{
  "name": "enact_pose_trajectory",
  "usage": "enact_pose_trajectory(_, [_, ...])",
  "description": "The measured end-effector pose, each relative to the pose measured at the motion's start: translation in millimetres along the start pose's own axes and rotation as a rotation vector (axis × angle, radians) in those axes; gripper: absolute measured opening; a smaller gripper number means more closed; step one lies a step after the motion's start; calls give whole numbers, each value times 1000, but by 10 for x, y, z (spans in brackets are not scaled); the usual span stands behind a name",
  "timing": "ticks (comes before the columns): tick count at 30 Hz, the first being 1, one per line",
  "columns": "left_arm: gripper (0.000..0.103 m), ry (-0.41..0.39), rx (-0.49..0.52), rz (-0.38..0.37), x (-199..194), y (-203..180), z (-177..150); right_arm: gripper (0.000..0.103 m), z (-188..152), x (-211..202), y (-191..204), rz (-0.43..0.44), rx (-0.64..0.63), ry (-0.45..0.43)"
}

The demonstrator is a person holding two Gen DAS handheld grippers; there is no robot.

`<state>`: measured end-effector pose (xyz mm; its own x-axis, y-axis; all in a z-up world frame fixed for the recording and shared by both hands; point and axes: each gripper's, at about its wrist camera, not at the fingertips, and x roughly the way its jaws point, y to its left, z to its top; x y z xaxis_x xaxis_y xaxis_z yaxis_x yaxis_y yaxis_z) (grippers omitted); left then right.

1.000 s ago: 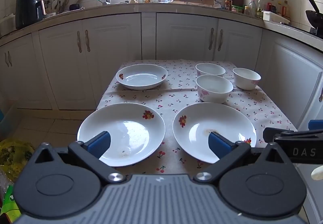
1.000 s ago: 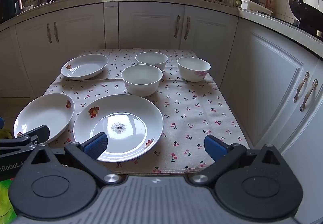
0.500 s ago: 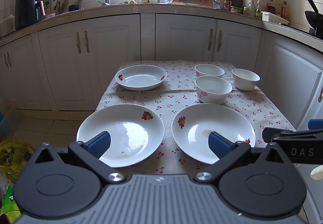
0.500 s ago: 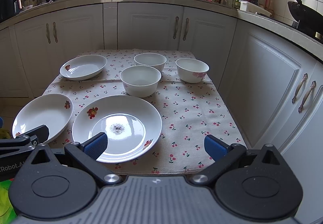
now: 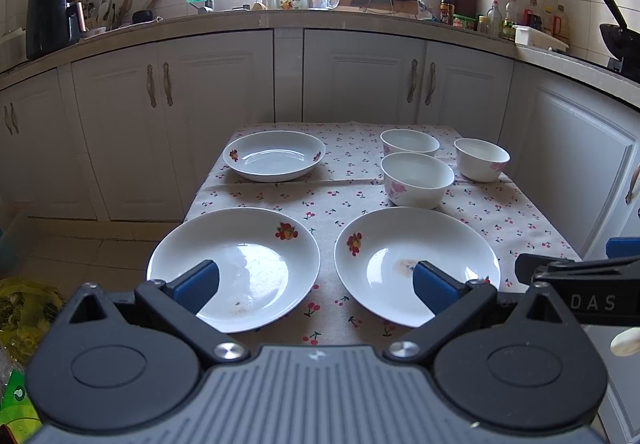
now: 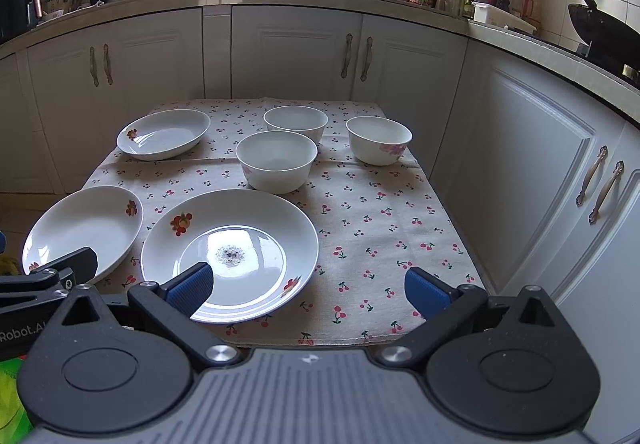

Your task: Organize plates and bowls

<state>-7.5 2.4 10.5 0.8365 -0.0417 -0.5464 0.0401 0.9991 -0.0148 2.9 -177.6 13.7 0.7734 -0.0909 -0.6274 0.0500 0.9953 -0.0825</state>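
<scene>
Both grippers, the left gripper (image 5: 316, 282) and the right gripper (image 6: 306, 284), hang wide apart and hold nothing. "DAS" and "Robot.A" show on them. Nothing looks stacked yet. Two plates (image 5: 234, 268) (image 5: 416, 264) lie nearest on the tablecloth (image 6: 380, 224), then three bowls (image 6: 276, 159) and a third plate (image 5: 274, 155) farther back.
</scene>
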Motion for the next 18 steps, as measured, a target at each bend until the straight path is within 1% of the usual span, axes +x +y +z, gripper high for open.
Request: enact_pose_trajectory(18, [102, 1, -3, -2, 0, 3, -6, 103, 4, -2, 4, -6, -1, 0])
